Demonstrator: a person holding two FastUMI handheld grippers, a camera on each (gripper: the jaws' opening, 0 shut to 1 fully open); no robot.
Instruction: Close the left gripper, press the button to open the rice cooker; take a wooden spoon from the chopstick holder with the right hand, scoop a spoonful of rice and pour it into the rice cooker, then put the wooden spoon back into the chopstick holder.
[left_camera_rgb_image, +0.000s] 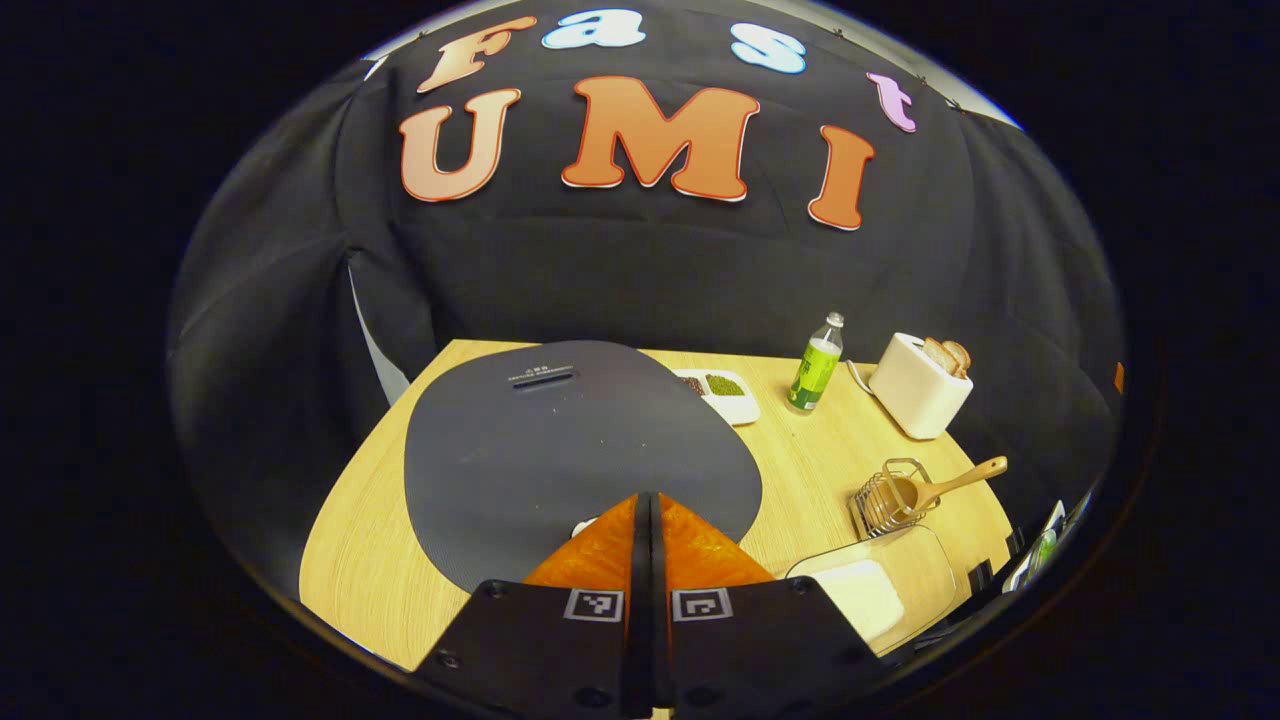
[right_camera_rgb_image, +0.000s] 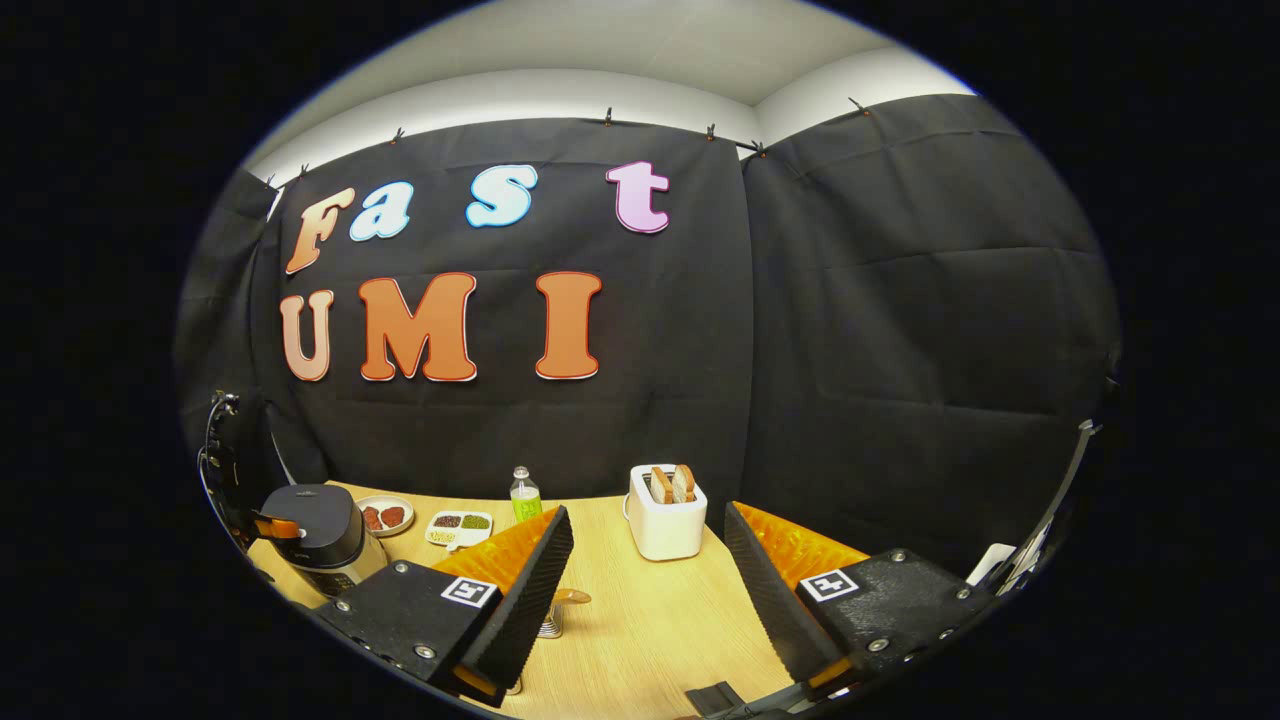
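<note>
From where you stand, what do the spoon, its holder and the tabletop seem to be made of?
The wooden spoon looks like pale, matte wood. The chopstick holder seems to be thin metal wire, judging by its shiny open bars. The table shows light wood grain, though whether solid wood or laminate is unclear.

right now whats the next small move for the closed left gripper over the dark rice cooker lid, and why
Probably ease the left gripper straight down onto the button at the near edge of the dark grey rice cooker lid. Its fingers are already shut and sit just above that edge, and the lid is still down. The right gripper hangs open, away from the wooden spoon.
</note>
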